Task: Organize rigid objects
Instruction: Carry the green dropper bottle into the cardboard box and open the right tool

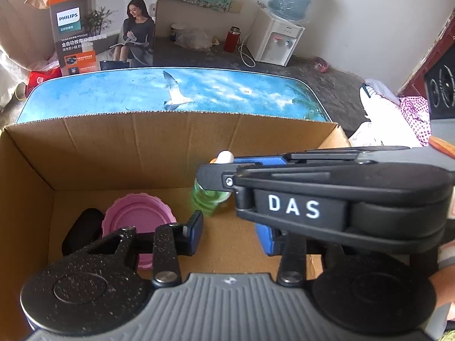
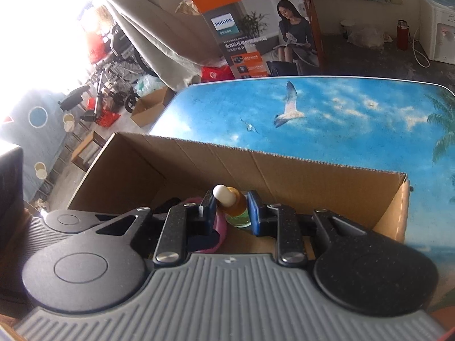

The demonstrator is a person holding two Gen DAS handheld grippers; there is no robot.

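A small dropper bottle (image 2: 237, 209) with green liquid, amber neck and white bulb stands upright inside an open cardboard box (image 2: 284, 167). My right gripper (image 2: 229, 211) has its blue pads on either side of the bottle, closed on it. In the left wrist view the same bottle (image 1: 207, 199) shows under the right gripper's body (image 1: 312, 196), which reaches in from the right. My left gripper (image 1: 230, 233) is open and empty above the box floor. A pink round lid (image 1: 136, 221) and a black object (image 1: 82, 233) lie at the box's left.
The box (image 1: 113, 147) sits on a table with a blue sky and seagull print (image 1: 176, 91). A Philips carton (image 1: 105, 28) stands behind the table. A water dispenser (image 1: 275, 39) and a red flask (image 1: 231, 39) stand on the floor beyond.
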